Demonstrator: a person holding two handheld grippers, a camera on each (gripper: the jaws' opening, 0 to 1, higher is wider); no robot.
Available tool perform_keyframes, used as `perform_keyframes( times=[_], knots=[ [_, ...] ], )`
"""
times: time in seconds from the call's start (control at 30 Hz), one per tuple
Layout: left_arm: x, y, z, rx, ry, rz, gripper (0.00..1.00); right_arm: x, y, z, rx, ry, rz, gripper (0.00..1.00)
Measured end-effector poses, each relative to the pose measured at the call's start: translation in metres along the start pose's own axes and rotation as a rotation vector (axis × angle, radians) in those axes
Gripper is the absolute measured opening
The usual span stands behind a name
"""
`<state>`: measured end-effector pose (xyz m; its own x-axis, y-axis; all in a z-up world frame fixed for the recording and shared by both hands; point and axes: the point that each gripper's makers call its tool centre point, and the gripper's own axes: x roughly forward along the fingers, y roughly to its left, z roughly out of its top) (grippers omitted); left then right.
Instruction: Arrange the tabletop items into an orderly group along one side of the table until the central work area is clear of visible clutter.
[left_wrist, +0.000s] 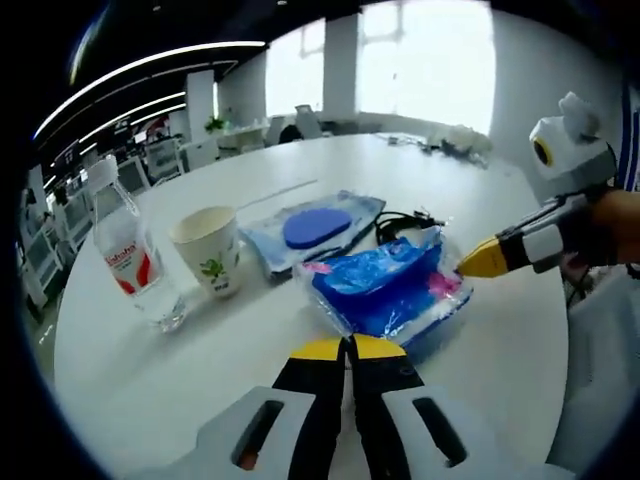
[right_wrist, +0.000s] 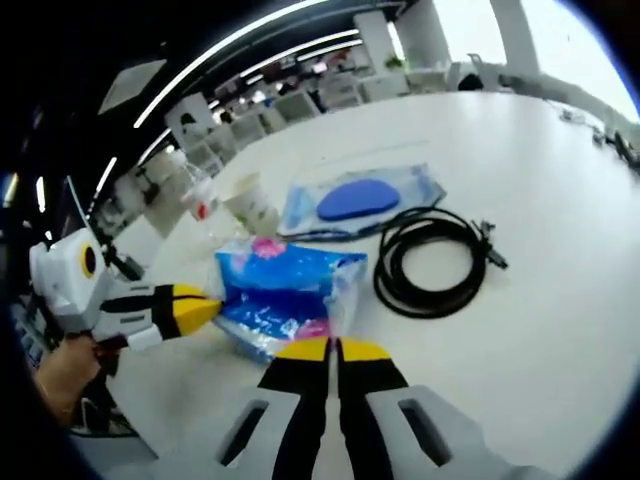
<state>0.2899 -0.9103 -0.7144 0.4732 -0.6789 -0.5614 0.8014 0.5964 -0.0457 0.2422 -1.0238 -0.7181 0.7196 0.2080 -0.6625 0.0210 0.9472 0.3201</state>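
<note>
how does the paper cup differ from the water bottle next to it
The paper cup is opaque cream with a small green print and open at the top; the water bottle is clear plastic with a red and white label. The bottle stands taller and narrower than the cup. Both stand upright on the white table, close together.

Both cameras hover low and close over the white table (left_wrist: 200, 390), facing each other across the blue packet (left_wrist: 390, 290), which both views share.

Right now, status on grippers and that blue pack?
Left gripper shut, short of the blue pack. Right gripper shut, at its edge. Cable coiled beside it; cup, bottle nearby.
</note>
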Motion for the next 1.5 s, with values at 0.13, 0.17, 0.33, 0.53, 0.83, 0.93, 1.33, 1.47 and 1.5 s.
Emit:
perform_keyframes(
  times=[0.13,0.17,0.33,0.53,0.83,0.93,1.33,1.47,1.5],
  knots=[
    [0.002,-0.007,0.007,-0.019,-0.013,-0.018,0.01,-0.006,-0.005,0.007,-0.034,-0.005,-0.010,0.00],
    [0.002,-0.009,0.010,-0.019,-0.022,-0.018,0.01,-0.007,-0.007,0.009,-0.042,-0.008,-0.013,0.00],
    [0.004,-0.015,0.022,-0.111,-0.064,-0.043,0.01,-0.013,-0.017,0.021,-0.061,-0.033,-0.029,0.00],
    [0.008,-0.023,0.040,-0.116,-0.096,-0.055,0.01,-0.018,-0.029,0.036,-0.056,-0.059,-0.032,0.00],
    [0.020,-0.036,0.060,-0.111,-0.113,-0.082,0.02,-0.021,-0.048,0.060,-0.077,-0.098,-0.052,0.00],
    [0.024,-0.038,0.066,-0.101,-0.120,-0.075,0.02,-0.020,-0.053,0.068,-0.101,-0.105,-0.062,0.00],
    [0.046,-0.046,0.096,-0.144,-0.166,-0.099,0.02,-0.018,-0.080,0.098,-0.153,-0.140,-0.091,0.00],
    [0.055,-0.048,0.101,-0.171,-0.178,-0.106,0.02,-0.018,-0.090,0.106,-0.165,-0.145,-0.098,0.00],
    [0.058,-0.049,0.103,-0.189,-0.183,-0.107,0.02,-0.017,-0.093,0.108,-0.170,-0.146,-0.101,0.00]
  ],
)
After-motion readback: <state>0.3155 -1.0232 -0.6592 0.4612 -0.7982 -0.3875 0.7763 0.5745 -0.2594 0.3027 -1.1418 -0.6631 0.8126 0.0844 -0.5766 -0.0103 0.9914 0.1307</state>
